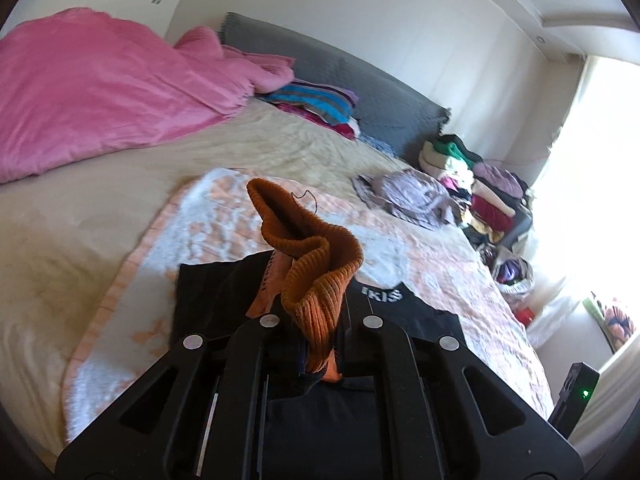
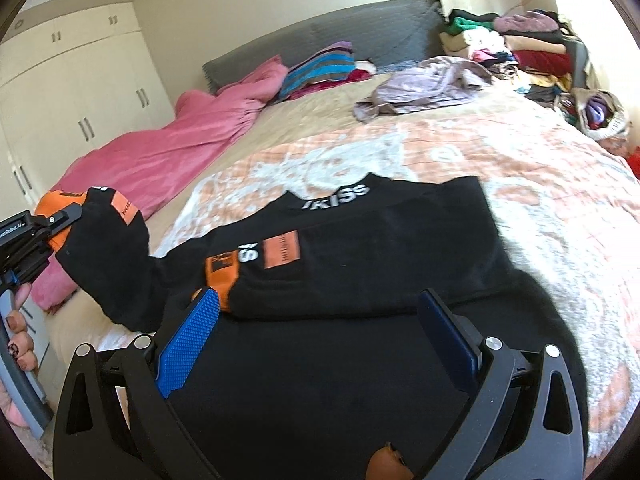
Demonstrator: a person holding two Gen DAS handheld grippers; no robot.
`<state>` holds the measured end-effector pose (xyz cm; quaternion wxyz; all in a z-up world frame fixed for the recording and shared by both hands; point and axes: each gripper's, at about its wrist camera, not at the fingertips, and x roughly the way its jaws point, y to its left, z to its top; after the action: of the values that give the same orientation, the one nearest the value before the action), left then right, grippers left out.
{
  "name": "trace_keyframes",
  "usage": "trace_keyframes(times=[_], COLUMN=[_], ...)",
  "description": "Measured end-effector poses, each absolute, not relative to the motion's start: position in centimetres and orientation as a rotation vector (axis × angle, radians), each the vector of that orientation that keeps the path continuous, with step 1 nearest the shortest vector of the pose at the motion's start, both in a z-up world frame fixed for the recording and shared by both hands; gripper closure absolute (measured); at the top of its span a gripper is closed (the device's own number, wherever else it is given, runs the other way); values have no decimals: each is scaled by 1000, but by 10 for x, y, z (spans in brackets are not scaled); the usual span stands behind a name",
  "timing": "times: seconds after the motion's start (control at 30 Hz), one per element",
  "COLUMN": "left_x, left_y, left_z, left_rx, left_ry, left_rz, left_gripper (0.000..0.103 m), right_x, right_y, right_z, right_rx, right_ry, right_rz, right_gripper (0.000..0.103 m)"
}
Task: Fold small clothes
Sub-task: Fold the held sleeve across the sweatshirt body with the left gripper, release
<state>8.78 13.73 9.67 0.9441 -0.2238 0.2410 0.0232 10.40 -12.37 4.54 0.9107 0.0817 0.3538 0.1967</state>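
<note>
The left gripper (image 1: 316, 344) is clenched on the orange ribbed cuff (image 1: 316, 276) of the black sweatshirt's (image 2: 360, 264) sleeve. The cuff bunches up above the fingers. Seen from the right wrist, that sleeve (image 2: 108, 256) is raised off the bed at the left of the scene, with the left gripper (image 2: 52, 228) at its end.

The right gripper (image 2: 320, 328) is released, its blue-padded fingers (image 2: 188, 340) spread wide over the near part of the black sweatshirt; they grasp nothing.

The sweatshirt's body lies flat on a peach-and-white patterned blanket (image 2: 500, 152) spread on the bed. White lettering shows at the collar (image 2: 340, 196), the far edge of the garment, and an orange patch (image 2: 282, 250) sits near its middle.

A pink duvet (image 1: 92, 92) is heaped on the far left of the bed. Striped pillows (image 1: 316, 100) rest against the grey headboard (image 1: 360, 80). A crumpled lilac garment (image 2: 428, 84) lies on the far right, near a pile of mixed clothes (image 2: 520, 48) beside the bed. White wardrobes (image 2: 72, 88) stand at the left.
</note>
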Motion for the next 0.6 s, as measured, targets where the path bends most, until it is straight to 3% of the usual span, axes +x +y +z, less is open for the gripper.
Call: trace_keyframes(times=[0.6], left_x=[150], left_y=[51], left_z=[56], left_rx=[-370], left_ry=[660], left_rz=[-151], left_gripper=[100], right_x=[102], right_y=[-195], right_z=[43], right_rx=[234], right_ry=[717], right_rz=[248], right_gripper=[5])
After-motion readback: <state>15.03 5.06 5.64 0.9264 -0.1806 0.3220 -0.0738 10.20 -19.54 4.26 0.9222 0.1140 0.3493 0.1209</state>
